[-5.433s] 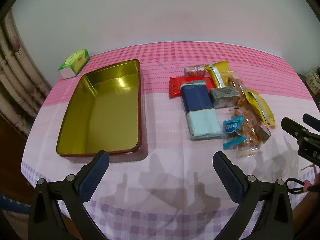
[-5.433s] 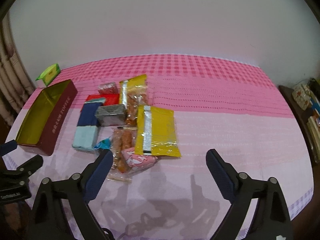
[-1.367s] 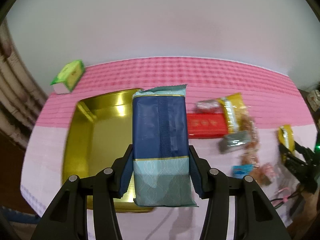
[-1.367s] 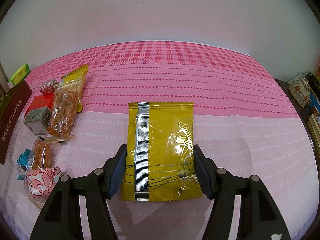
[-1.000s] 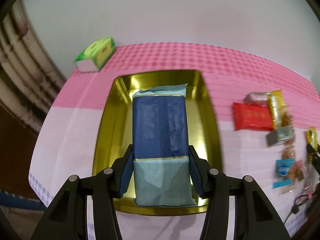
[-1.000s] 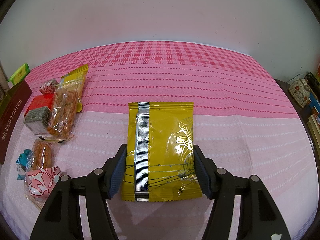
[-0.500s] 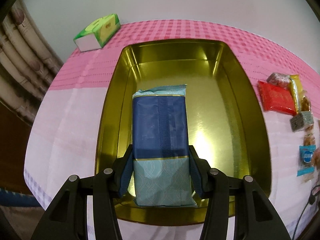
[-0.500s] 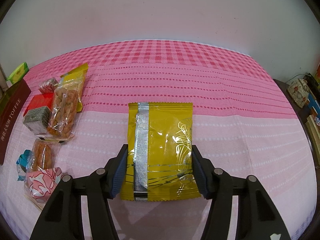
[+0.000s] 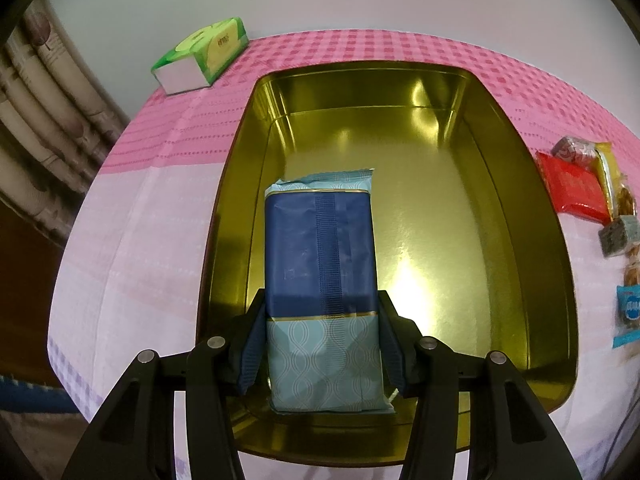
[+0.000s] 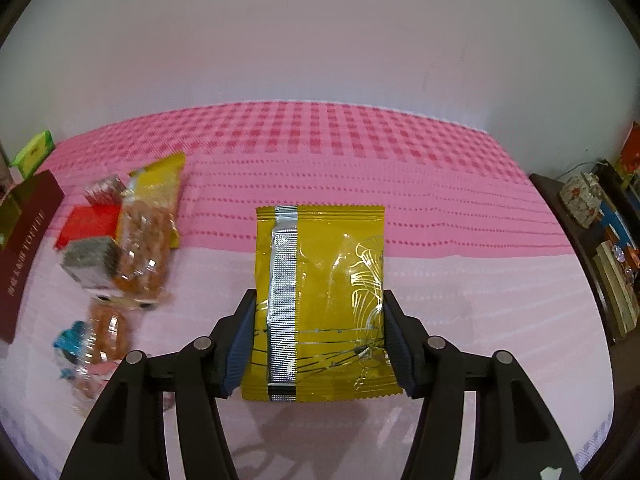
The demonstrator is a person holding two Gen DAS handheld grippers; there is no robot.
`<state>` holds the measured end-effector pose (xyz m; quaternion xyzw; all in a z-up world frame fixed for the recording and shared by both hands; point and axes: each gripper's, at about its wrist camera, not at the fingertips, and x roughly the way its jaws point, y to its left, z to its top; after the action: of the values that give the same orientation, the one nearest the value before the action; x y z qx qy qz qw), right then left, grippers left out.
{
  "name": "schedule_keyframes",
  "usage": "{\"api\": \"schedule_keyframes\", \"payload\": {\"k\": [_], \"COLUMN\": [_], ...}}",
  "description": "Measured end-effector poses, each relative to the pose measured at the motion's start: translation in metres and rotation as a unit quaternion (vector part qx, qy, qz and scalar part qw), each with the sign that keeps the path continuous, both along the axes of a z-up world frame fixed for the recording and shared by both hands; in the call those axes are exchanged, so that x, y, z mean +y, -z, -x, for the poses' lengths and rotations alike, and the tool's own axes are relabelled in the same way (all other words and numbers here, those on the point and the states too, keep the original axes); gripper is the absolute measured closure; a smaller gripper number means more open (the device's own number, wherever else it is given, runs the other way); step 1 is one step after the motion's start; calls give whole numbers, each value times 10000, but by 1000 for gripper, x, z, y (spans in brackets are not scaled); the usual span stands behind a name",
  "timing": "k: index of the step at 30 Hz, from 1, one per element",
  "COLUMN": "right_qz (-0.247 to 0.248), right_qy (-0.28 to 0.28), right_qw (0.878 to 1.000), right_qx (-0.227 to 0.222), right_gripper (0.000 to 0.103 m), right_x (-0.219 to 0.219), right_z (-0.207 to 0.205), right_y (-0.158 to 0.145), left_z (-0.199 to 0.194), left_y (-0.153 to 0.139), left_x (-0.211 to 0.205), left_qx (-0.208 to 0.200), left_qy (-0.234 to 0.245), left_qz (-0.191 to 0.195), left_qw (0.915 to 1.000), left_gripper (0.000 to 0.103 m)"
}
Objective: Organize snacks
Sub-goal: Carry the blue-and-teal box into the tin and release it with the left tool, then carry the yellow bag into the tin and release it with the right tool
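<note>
Left wrist view: the left tongs (image 9: 322,350) pinch a blue pack (image 9: 320,280) by its two long sides, with the pads pressed against the pale lower part. The pack hangs inside the open gold tin (image 9: 532,240), toward the tin's left wall; whether it touches the floor of the tin cannot be told. The tin stands on the desk (image 9: 152,220), which is covered with a pink checked cloth. A green tissue box (image 9: 200,54) lies beyond the tin's far left corner.

Right wrist view: the right tongs (image 10: 318,350) pinch a yellow pouch (image 10: 320,300) by its side edges, above the cloth. A loose heap of snacks (image 10: 120,236), blurred, lies to the left, between the pouch and the tin's maroon side.
</note>
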<state>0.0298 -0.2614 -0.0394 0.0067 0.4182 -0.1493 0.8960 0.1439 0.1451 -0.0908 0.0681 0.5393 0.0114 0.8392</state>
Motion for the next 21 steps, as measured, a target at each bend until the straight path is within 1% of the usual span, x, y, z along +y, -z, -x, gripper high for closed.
{"api": "schedule_keyframes", "payload": {"k": [7, 11, 15, 21], "right_qz": [2, -49, -22, -59], "right_qy": [-105, -226, -449, -856], "right_qw": [9999, 9996, 9986, 9959], "right_qx": [-106, -188, -264, -291], "right_gripper": [49, 49, 49, 49], "right_x": [19, 35, 58, 96], "right_z": [3, 3, 0, -6], "right_y": [-20, -32, -42, -50], "left_z": [-1, -1, 4, 9], "left_y": [1, -1, -12, -33], "left_x": [2, 5, 3, 6], "left_qx": [-38, -97, -224, -468], "left_qy": [68, 75, 122, 173], "left_qz": [-56, -14, 13, 53], "left_qw": [10000, 9999, 9997, 9987], "left_gripper": [50, 45, 42, 39]}}
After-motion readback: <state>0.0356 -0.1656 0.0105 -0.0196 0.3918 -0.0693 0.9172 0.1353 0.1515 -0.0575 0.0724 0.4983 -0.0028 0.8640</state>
